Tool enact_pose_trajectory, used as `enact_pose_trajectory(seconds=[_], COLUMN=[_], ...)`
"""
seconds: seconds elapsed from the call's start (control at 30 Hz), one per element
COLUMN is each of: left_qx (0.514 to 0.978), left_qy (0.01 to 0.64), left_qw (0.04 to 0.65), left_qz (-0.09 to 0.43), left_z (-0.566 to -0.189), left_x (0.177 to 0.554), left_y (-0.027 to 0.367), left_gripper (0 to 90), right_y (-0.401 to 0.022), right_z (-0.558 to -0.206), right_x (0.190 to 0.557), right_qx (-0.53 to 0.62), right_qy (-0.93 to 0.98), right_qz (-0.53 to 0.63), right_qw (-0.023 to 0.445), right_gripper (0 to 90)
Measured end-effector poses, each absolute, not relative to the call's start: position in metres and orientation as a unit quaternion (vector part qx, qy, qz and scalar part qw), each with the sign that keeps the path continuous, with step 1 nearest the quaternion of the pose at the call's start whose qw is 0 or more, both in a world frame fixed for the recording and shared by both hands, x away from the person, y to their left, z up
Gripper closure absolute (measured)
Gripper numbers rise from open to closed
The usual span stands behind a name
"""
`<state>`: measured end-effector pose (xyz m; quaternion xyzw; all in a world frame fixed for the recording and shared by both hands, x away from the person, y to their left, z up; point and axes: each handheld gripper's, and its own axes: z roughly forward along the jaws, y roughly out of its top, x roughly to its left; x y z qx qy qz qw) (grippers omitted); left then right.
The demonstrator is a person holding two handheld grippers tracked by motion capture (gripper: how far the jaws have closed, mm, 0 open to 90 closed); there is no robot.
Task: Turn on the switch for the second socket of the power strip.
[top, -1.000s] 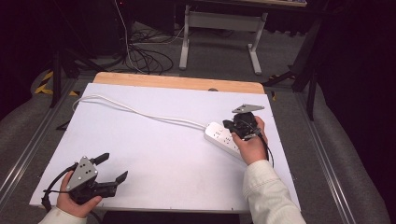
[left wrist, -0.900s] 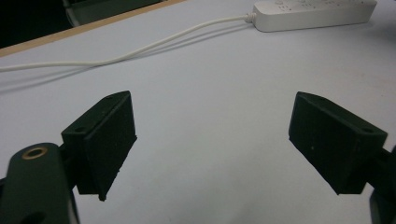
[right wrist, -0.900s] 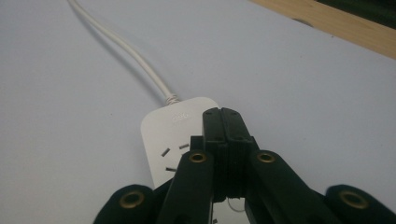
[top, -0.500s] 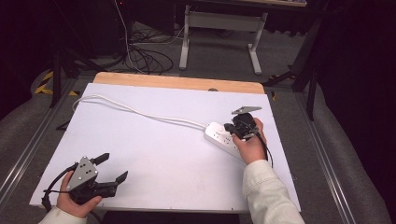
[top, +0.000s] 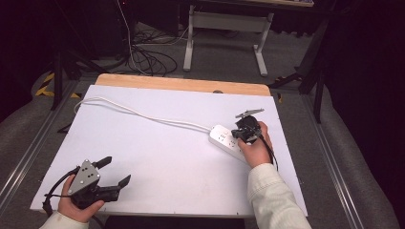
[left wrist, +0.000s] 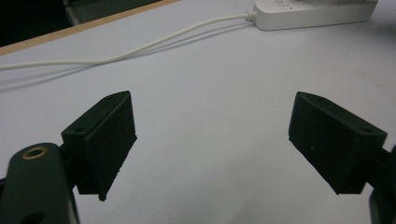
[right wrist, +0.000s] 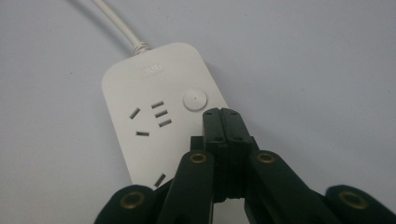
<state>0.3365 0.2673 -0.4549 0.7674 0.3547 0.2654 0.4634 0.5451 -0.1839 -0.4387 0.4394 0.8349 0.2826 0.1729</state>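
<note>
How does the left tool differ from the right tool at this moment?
The left tool is open, its jaws wide apart; the right tool is shut with nothing between. The left is over bare table; the right is above the power strip, near its round button. Both are black and hand-held.

Both grippers are matte black: the left gripper (top: pixel 111 174) carries a grey three-cornered plate (top: pixel 84 174) dotted with small holes, and a black cable (top: pixel 55 187) loops from its rear. Its fingers (left wrist: pixel 103 140) end in thick, wedge-shaped black pads, and brass-ringed screw holes mark the linkage arms. The right gripper (right wrist: pixel 222 122) shows small screws along its flat black blocks, and the right hand (top: pixel 254 147) emerges from a pale cream sleeve (top: pixel 274 200).
</note>
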Motion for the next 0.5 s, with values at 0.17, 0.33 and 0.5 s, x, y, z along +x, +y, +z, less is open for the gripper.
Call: enact_pose_trajectory(seconds=[0.17,0.33,0.5], left_qx=[0.767,0.767,0.767], left_qy=[0.356,0.357,0.356], left_qw=[0.464,0.464,0.464], left_qz=[0.265,0.264,0.264], left_z=[-0.455,-0.4551,-0.455], left_x=[0.3366,0.3365,0.3364], left_y=[0.2672,0.2671,0.2671], left_gripper=[15.4,15.4,15.4], right_y=[-0.1843,-0.183,-0.1814], right_z=[-0.4398,-0.4392,-0.4386], right_x=[0.5452,0.5442,0.5431], right_qx=[0.445,0.441,0.444], right_qy=[0.835,0.84,0.839], right_qz=[0.272,0.263,0.252], right_qw=[0.174,0.176,0.186], right_gripper=[90.0,90.0,90.0])
